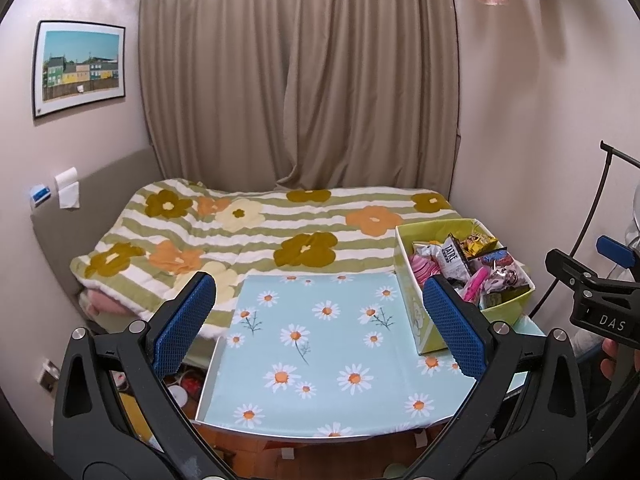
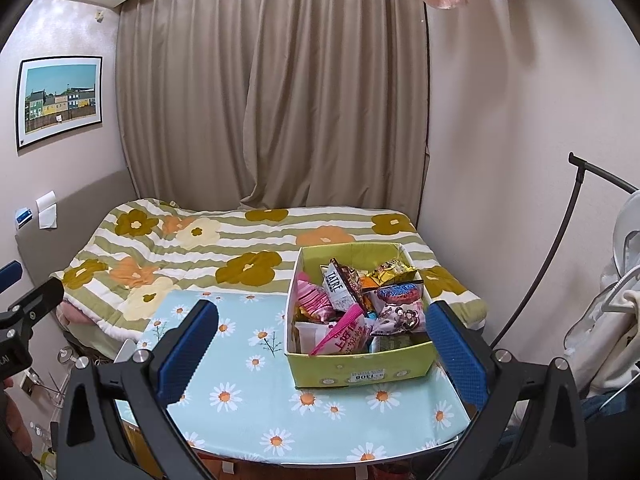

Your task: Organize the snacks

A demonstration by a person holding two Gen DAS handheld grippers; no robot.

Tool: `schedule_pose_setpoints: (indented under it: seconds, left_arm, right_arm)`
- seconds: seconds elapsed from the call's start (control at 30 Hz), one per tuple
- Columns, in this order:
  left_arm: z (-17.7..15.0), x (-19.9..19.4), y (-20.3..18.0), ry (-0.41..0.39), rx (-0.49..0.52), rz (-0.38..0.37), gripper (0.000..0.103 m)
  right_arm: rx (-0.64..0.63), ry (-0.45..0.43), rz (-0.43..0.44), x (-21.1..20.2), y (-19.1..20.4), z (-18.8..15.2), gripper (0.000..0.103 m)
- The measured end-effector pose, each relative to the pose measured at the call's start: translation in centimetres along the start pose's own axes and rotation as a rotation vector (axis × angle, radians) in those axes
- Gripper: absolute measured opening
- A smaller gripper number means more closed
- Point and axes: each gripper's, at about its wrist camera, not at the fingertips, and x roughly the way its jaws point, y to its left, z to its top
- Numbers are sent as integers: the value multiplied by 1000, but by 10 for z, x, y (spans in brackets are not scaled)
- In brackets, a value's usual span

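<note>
Both views are taken from above the near edge of the table covered in a pale blue daisy-print cloth (image 1: 320,344) (image 2: 256,396), facing forward and slightly downward toward the flower-patterned striped quilt (image 1: 256,232) (image 2: 192,248) and the beige pleated curtain (image 1: 296,80) (image 2: 272,92). The left wrist view is set further left, so the yellow-green cardboard box of snack packets (image 1: 424,320) (image 2: 360,368) is seen at its right; in the right wrist view the box is nearly centred. Table, box, quilt and curtain are shared.
</note>
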Motion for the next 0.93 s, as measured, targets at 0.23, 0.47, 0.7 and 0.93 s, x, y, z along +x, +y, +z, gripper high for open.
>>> schedule_pose_setpoints:
  seconds: [0.23, 0.47, 0.7, 0.93]
  left_arm:
    - [0, -3, -1, 4, 6, 1, 103]
    - [-1, -4, -3, -3, 13, 1, 103]
    - [-4, -4, -1, -15, 12, 10, 103]
    - [-8, -1, 2, -29, 15, 4, 103]
  right_arm:
    - [10, -3, -6, -1, -5, -3, 103]
    - [7, -1, -9, 0, -6, -4, 103]
    - [6, -1, -9, -1, -3, -3, 103]
    - [3, 10, -14, 3, -4, -5, 103]
